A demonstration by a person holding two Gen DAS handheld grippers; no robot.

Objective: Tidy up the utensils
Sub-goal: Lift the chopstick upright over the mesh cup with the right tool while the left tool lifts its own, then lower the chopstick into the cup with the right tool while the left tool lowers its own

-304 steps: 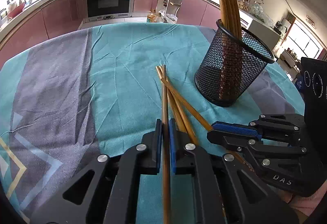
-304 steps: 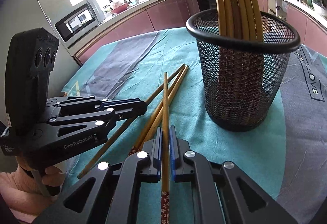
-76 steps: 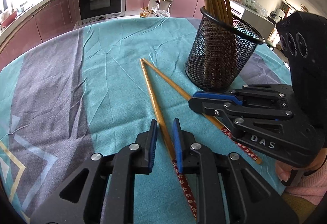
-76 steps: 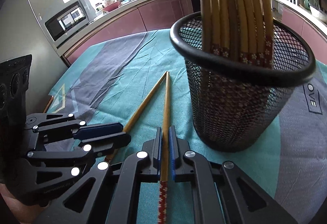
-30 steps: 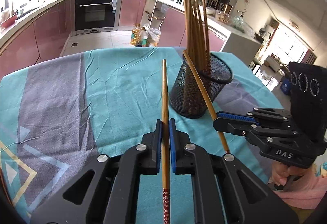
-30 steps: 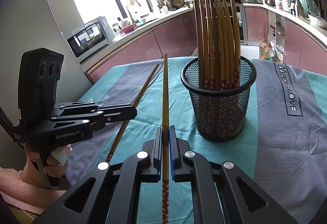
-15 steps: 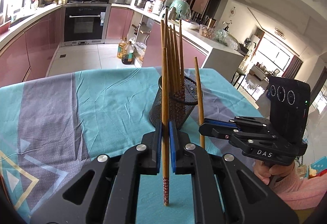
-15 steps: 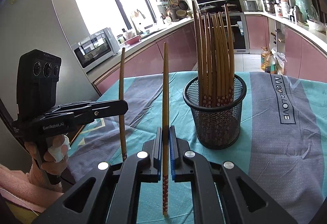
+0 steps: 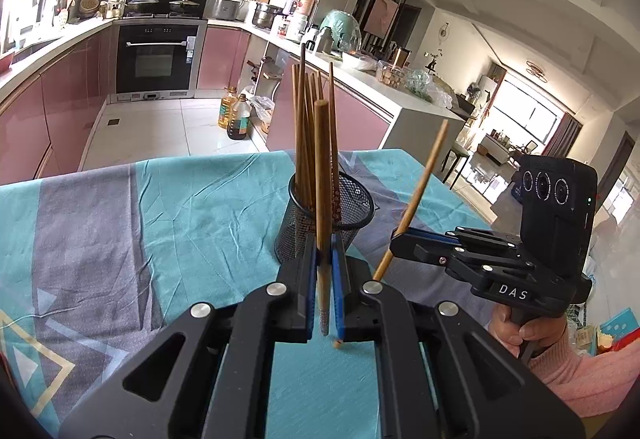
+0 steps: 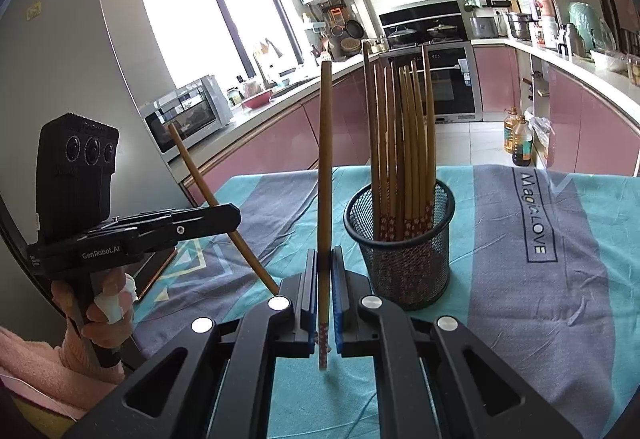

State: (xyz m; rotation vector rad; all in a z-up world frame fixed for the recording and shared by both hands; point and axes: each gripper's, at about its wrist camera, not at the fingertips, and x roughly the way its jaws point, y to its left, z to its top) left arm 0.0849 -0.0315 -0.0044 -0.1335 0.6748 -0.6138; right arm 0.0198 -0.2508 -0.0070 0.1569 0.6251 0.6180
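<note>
Setting: kitchen with pink cabinets, oven and window behind; a table under a teal and grey tablecloth [image 9: 192, 223] carries the work.
Left gripper [image 9: 325, 279]: fingers pressed together on one chopstick, clamped low on the shaft so most of its length stands free above the pads.
Left chopstick [image 9: 322, 175]: near upright between the blue pads, patterned end hanging just below the fingers, plain end up; judged to be stood on end this way so it can drop endwise into the holder.
Right gripper [image 10: 325, 279]: fingers likewise clamped on a single chopstick, also gripped near its patterned end.
Right chopstick [image 10: 325, 175]: close to vertical in the right wrist view, tilted in the left wrist view; lower end clear of the cloth.
Hands: a hand [image 9: 520, 327] in a pink sleeve grips the right tool's handle; the other hand [image 10: 104, 303] grips the left.
Mesh holder [image 10: 404, 251]: black wire cup just beyond both sets of fingertips, a little to the right of the right gripper's fingers, standing upright on the cloth.
Stored chopsticks [image 10: 400, 143]: a bundle already inside, patterned ends down, leaning on the rim.
Loose utensils: none seen lying on the cloth.
Stage, judged: last two sticks lifted and oriented, not yet over the rim.
Next, judged: carry each tip above the opening before releasing.
</note>
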